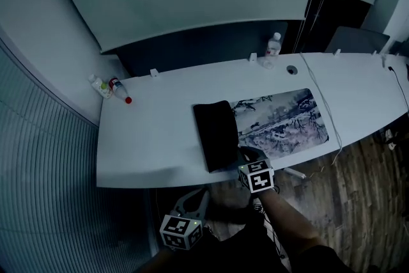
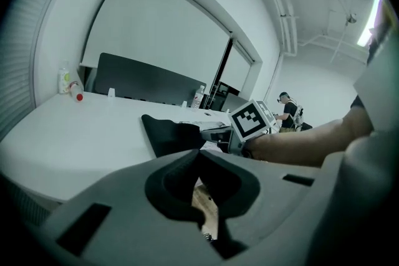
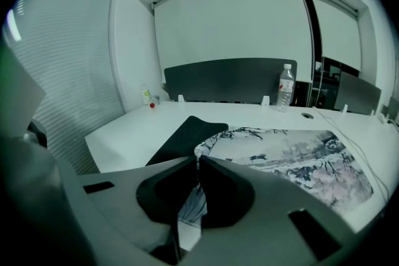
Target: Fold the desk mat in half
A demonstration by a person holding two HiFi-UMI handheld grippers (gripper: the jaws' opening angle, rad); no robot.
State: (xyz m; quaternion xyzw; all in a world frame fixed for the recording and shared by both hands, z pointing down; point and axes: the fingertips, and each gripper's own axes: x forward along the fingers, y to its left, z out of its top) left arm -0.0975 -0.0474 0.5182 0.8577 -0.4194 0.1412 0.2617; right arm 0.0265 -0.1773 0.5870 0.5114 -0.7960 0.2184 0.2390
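While fold is only part-made: rectangular desk mat with ink-landscape print (image 1: pixel 281 118), long axis along white worktop (image 1: pixel 153 131), lying by its near edge, right of centre. Left end turned over, black underside (image 1: pixel 216 131) up. Right gripper (image 3: pixel 199 162) at mat's near edge, jaws almost together, apparently pinching that edge beside flap; flap's travel judged rightward. Left gripper (image 2: pixel 199 156) below worktop's near edge, jaws together, empty, farther from mat.

Matt mat (image 1: pixel 215 134), smooth desk (image 1: pixel 150 137) surf.
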